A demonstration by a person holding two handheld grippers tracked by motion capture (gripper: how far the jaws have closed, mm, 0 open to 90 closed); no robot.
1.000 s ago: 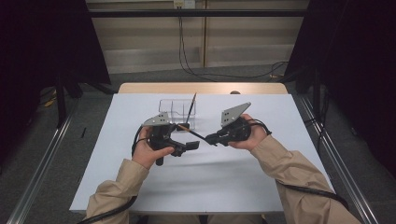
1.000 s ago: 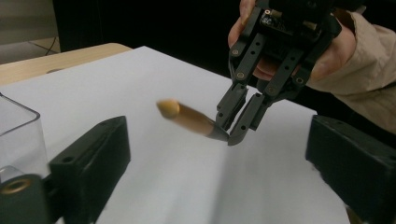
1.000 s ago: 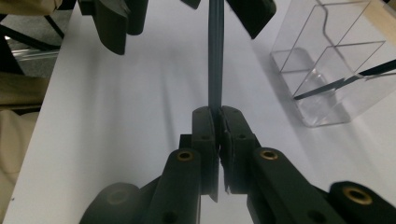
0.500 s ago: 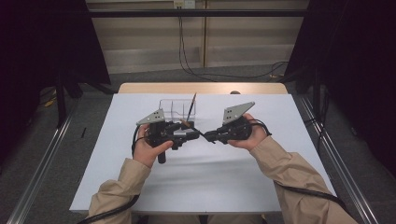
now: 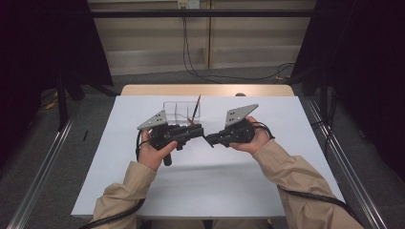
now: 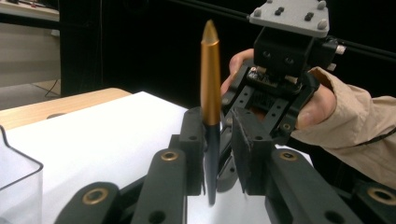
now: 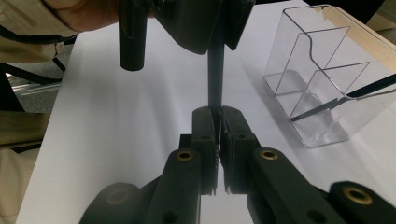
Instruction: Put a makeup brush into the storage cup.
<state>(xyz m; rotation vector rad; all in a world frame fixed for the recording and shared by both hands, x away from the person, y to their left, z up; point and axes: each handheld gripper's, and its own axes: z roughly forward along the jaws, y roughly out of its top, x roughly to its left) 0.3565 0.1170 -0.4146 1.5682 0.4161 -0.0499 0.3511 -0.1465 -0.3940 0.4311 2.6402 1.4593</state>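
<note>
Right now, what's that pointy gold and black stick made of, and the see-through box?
The pen looks like metal on its upper half, a smooth satin gold that catches soft light; the dark lower half could be plastic or painted metal. The organizer box seems to be clear hard plastic, glossy, since its dividers show through its walls.

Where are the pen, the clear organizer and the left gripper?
pen (image 6: 210, 79), left gripper view, gold barrel.
clear organizer (image 7: 327, 79), right gripper view, front wall.
left gripper (image 6: 219, 140), left gripper view, between its fingertips, jaws just closing around the pen.
</note>
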